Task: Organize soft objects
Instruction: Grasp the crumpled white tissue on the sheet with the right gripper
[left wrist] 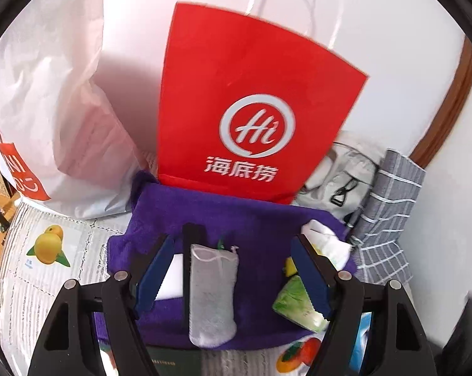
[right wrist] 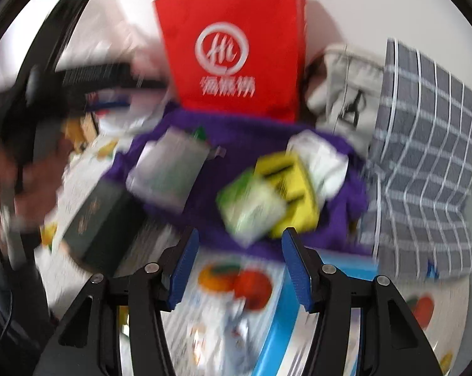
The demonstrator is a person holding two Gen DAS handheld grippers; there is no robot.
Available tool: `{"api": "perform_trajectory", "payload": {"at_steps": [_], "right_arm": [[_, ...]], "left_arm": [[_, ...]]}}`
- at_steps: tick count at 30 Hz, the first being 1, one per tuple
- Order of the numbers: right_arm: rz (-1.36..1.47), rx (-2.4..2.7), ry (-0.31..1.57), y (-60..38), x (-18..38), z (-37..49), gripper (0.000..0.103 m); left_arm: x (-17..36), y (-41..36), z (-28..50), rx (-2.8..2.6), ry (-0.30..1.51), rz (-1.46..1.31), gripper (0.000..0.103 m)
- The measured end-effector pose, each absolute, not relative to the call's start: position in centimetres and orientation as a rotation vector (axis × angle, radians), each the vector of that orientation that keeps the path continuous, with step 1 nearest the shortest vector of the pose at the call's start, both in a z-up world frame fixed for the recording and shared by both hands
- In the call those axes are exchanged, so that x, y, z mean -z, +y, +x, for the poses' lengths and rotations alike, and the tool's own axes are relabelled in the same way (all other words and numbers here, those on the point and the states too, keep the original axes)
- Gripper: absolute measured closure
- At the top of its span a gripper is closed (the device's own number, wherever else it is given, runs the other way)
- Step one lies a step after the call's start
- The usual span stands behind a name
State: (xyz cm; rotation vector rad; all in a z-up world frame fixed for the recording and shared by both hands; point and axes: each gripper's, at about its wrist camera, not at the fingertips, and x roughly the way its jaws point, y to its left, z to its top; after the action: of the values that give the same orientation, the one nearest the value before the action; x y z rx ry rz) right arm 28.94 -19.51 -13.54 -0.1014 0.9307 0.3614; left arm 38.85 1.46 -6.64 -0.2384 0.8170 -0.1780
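A purple towel [left wrist: 251, 219] lies spread on the table, below a red paper bag [left wrist: 245, 100]. On it lies a grey mesh drawstring pouch [left wrist: 210, 294], beside a black strip. My left gripper [left wrist: 232, 244] hangs open above the pouch, its blue pads clear of it on both sides. A green packet [left wrist: 295, 304], a yellow item [left wrist: 289, 266] and a white tissue pack [left wrist: 326, 241] sit at the towel's right. In the blurred right wrist view, my right gripper [right wrist: 240, 235] is open and empty at the near edge of the purple towel [right wrist: 345, 194], close to the green packet [right wrist: 251, 206].
A white plastic bag [left wrist: 48, 109] stands at the left. A pale grey bag [left wrist: 345, 169] and a grey checked cloth [left wrist: 389, 219] lie at the right. A dark green book [right wrist: 101, 219] and a blue box [right wrist: 279, 329] rest on the fruit-print tablecloth [left wrist: 48, 250]. A hand [right wrist: 26, 181] holds the left gripper.
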Motion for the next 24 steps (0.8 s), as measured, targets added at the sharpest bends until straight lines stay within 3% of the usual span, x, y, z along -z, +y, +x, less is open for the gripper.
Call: {"api": "perform_trajectory", "payload": {"at_steps": [2,4,6,11,13,16,17,19,24], "right_arm": [[-0.101,-0.361,0.965,-19.2,14.9,27.2,0.053],[-0.094,-0.360,0.994,-18.6,16.0,25.9,0.073],[-0.139,-0.342,0.997,-17.4,16.8,24.6,0.080],[-0.216,-0.271,1.001,-15.8,19.0,23.8,0.076],[-0.235,-0.204,1.007,-15.8,19.8,24.5,0.064],[-0.292,-0.133,0.987,-15.0,20.9,24.5,0.062],[-0.315,-0.111,0.984,-14.7,21.3,24.3,0.063],[-0.321,-0.111,0.990,-14.4,21.5,23.7,0.083],[-0.170,-0.245,1.024,-15.2,21.1,21.4,0.085]], "left_arm": [[5.6,1.1,37.9,0.190,0.802,-0.225,0.028],[4.6,0.8,36.6,0.205,0.779,-0.200,0.028],[3.9,0.7,35.6,0.194,0.772,-0.172,0.028],[3.1,1.9,32.0,0.189,0.754,-0.141,0.028],[3.3,2.5,30.2,0.181,0.749,-0.114,0.028],[4.0,3.6,27.4,0.180,0.744,-0.100,0.028],[4.3,4.1,26.6,0.180,0.747,-0.106,0.028],[5.3,4.9,25.1,0.179,0.765,-0.126,0.028],[7.6,6.4,22.3,0.174,0.812,-0.168,0.028]]}}
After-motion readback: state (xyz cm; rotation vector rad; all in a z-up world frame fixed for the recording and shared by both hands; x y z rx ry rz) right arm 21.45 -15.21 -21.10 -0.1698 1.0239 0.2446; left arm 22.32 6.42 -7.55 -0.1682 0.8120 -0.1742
